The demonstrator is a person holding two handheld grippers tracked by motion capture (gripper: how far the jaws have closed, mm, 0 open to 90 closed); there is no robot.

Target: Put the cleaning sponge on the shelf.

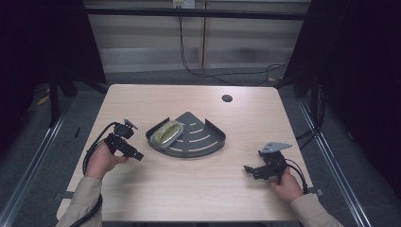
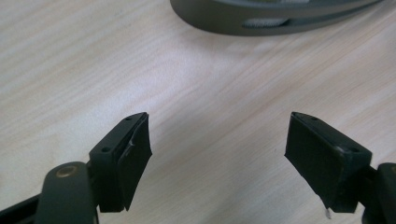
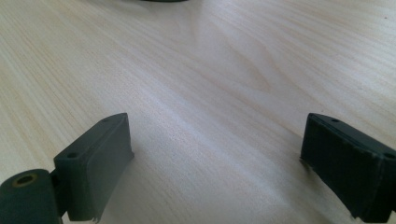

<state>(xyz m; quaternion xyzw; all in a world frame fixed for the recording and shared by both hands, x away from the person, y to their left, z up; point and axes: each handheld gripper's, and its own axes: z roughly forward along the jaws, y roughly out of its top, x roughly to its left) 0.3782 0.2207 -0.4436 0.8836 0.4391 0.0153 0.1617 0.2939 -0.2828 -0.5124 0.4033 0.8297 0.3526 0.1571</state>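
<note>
A dark grey quarter-round rack (image 1: 203,142) with slots lies in the middle of the wooden table (image 1: 189,189). In its left corner rests a yellow-green oval object inside a grey dish (image 1: 167,134). My left gripper (image 1: 135,155) is held low just left of the rack, jaws wide apart over bare wood; the rack's curved rim (image 2: 275,18) lies ahead of it in the left gripper view (image 2: 217,140). My right gripper (image 1: 249,170) sits at the front right of the table, well apart from the rack, open with nothing between its jaws (image 3: 215,158).
A round cable hole (image 1: 227,98) is in the table near its far edge. Black cables hang along the wall behind. Dark curtains and floor rails flank the table on both sides.
</note>
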